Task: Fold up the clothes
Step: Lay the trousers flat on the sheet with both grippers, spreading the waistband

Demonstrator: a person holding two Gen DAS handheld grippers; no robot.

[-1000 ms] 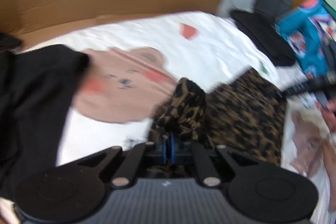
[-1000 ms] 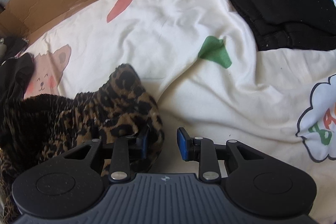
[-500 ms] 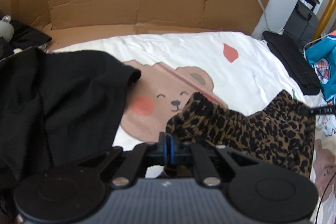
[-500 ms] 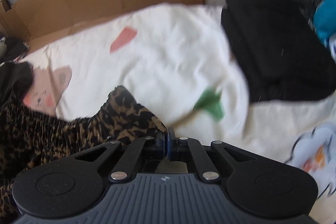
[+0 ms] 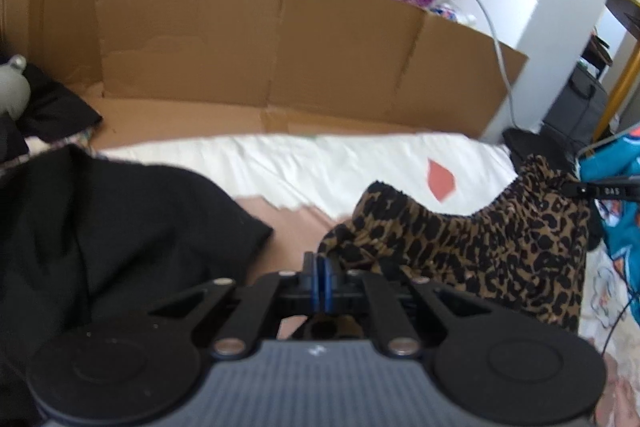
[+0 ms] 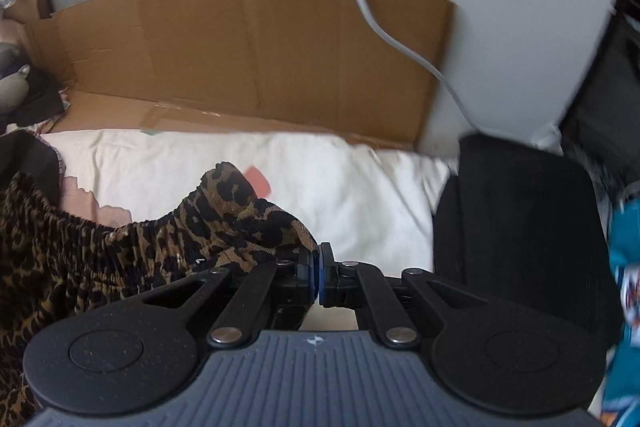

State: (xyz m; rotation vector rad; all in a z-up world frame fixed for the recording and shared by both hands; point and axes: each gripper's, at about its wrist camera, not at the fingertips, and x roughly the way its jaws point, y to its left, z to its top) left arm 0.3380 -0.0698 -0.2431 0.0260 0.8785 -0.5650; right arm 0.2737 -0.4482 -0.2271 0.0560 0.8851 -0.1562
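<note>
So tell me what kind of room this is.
Most likely a bedroom at home, used as a laundry-folding spot. A white cartoon-print bedsheet covers a soft surface, clothes lie around it, such as the leopard-print garment and a folded black garment, and flattened cardboard lines the wall.

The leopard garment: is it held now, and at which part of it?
Yes. Both hand-held grippers are shut on the leopard garment: the left and the right each pinch one end of its gathered top edge, which hangs between them.

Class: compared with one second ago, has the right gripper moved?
Yes. The right gripper has risen and now grips the leopard garment; the cardboard wall fills more of the view.
</note>
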